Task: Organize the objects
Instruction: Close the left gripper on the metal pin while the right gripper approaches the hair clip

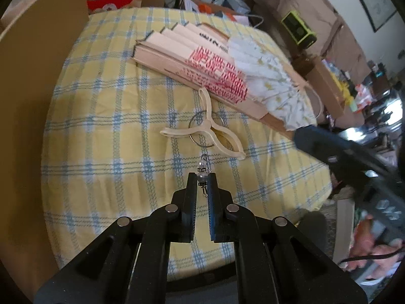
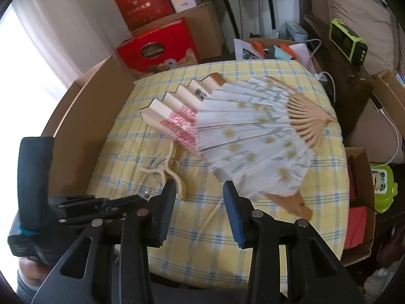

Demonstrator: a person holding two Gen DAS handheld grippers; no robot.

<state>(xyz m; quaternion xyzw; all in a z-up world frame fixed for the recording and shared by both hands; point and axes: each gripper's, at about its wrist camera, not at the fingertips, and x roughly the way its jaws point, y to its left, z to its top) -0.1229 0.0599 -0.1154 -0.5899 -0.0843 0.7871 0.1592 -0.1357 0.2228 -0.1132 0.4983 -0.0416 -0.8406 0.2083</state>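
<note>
My left gripper (image 1: 202, 177) is shut on a small beaded pin (image 1: 203, 163), which sticks up from between the pads just above the cloth. Beyond it lies a cream three-armed stand (image 1: 210, 126) over a thin metal ring (image 1: 192, 122). A cream folding fan with red characters (image 1: 202, 58) is spread open, and a white fan with yellow flowers (image 2: 253, 131) overlaps it. My right gripper (image 2: 199, 186) is open over the cloth with only a cream cord (image 2: 212, 212) showing between its fingers. The white fan's near edge sits just past the right fingertip (image 2: 229, 187).
The round table carries a yellow and blue checked cloth (image 1: 114, 116). A tall cardboard wall (image 1: 38, 101) borders its left side. Red gift boxes (image 2: 157, 50), cardboard cartons and a green device (image 2: 348, 41) crowd the far and right surroundings.
</note>
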